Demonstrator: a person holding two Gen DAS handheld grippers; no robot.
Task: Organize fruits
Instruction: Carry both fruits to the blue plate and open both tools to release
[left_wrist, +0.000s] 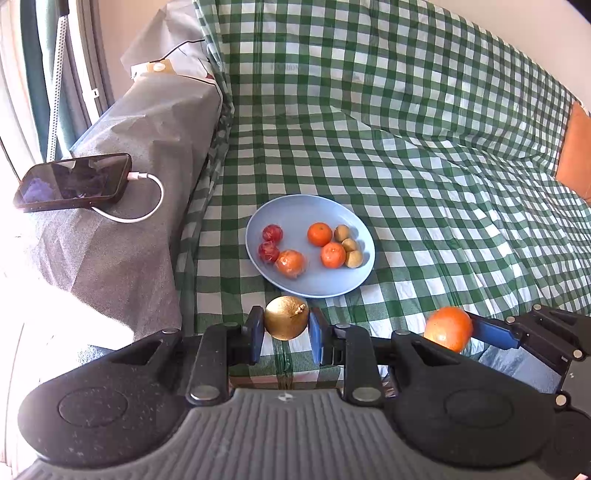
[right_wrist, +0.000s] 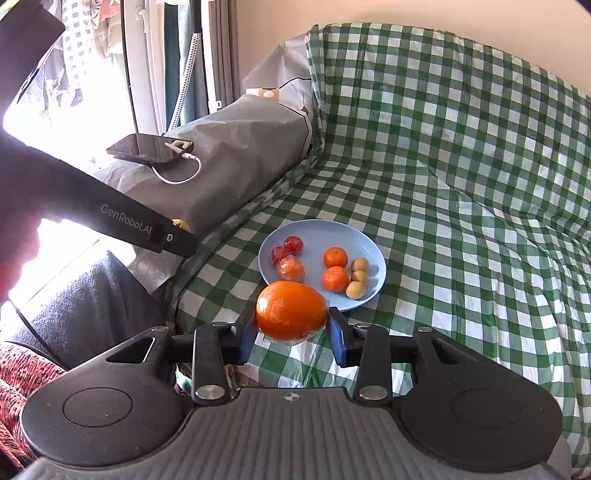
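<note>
Fruits are mid-carry — left gripper (left_wrist: 286, 330) fingers clamped on a golden fruit (left_wrist: 286, 322), right gripper (right_wrist: 291, 332) pinching a wrapped orange (right_wrist: 291, 311), both hovering near the blue plate (left_wrist: 332, 284) on the bed — next, probably lower and release beside matching ones.

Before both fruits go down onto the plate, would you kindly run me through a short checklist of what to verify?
1. Left tongs shut on the golden-brown fruit: ok.
2. Right tongs shut on the wrapped orange: ok.
3. Blue plate lies flat on the checked cloth: ok.
4. Free space on the plate: ok, bare in the middle and at the far side.
5. Fruits already grouped: ok, red fruits left, tangerines and small brown fruits right.
6. Whether the golden-brown fruit has a matching group on the plate: cannot tell.
</note>
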